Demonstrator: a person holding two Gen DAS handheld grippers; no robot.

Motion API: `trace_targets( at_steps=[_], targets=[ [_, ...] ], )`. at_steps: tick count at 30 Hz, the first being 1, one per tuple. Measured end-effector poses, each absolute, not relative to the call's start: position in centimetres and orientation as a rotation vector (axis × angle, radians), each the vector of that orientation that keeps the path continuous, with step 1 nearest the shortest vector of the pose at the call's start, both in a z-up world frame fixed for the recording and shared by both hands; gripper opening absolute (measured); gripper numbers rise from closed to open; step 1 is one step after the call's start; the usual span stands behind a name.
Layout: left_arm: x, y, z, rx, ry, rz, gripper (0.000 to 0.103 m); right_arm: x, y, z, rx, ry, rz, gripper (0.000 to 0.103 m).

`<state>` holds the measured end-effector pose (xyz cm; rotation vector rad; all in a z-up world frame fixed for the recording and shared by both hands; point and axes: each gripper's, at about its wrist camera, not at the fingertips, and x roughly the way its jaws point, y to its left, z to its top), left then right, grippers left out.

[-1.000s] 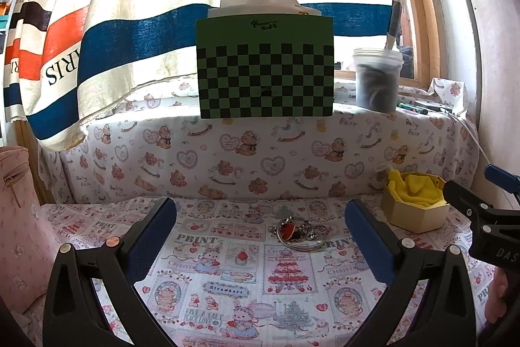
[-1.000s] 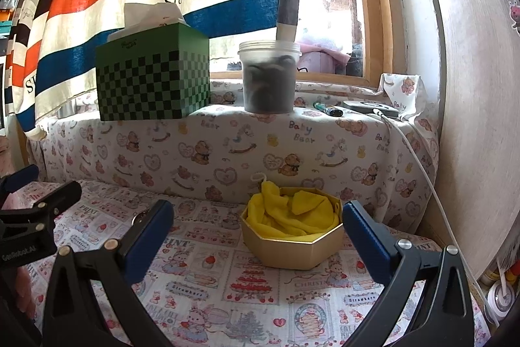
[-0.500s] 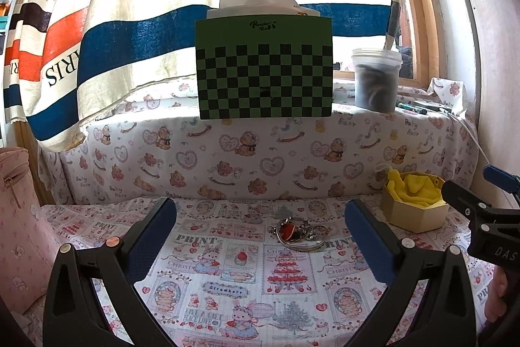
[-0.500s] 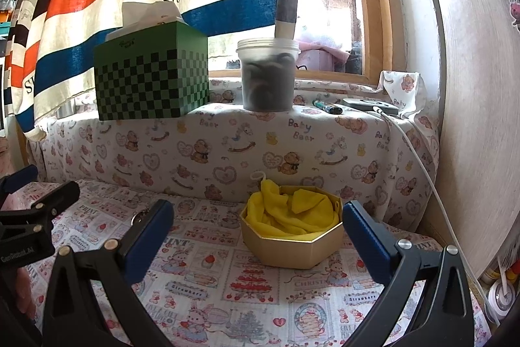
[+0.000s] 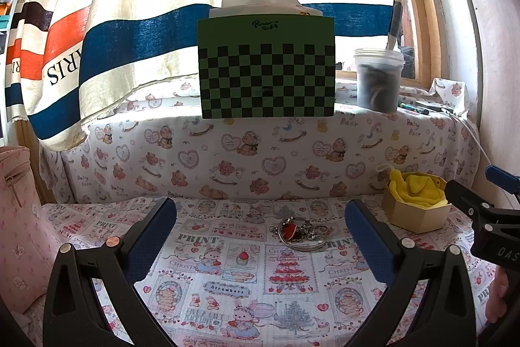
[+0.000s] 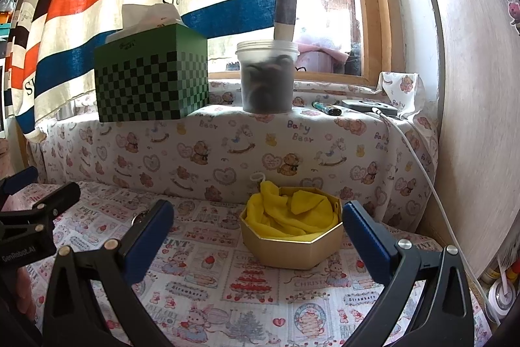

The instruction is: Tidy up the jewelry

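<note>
- Right now your left gripper [image 5: 260,236] is spread wide with nothing between its blue pads [image 5: 152,236], hovering over the printed cloth [image 5: 227,282].
- Ahead of it, between the two fingers in the left wrist view, the jewelry pile [image 5: 299,232] lies on the cloth: a silver bangle, a red round piece and some tangled metal bits, all touching one another.
- Your right gripper [image 6: 256,236] is likewise fully released and holds nothing; its tip also shows at the right edge of the left wrist view.
- Directly between its fingers sits the gold octagonal box [image 6: 292,244], lid off, lined with crumpled yellow cloth [image 6: 292,213]. Its inside shows only that cloth; no jewelry is visible in it.
- From the left wrist view, the box stands to the right of the pile, apart from it, near the teddy-bear-print ledge [image 5: 260,148].
- On that ledge you have a green checkered tissue box [image 5: 266,67] and, to its right, a plastic tub [image 6: 266,77] of dark items.
- A striped curtain [image 5: 162,5] hangs behind the ledge.
- A white cable [image 6: 422,158] runs down the ledge's right side.
</note>
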<state>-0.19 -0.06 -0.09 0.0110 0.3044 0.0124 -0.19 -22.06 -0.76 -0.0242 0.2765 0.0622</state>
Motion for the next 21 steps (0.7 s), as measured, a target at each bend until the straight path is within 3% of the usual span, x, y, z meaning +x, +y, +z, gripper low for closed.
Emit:
trace_targets(
  at_steps=[21],
  targets=[
    [-0.25,-0.01,-0.01,0.014,0.306,0.015,0.103,-0.12,-22.15,-0.83,-0.025,0.280,0.063,0.103]
  ],
)
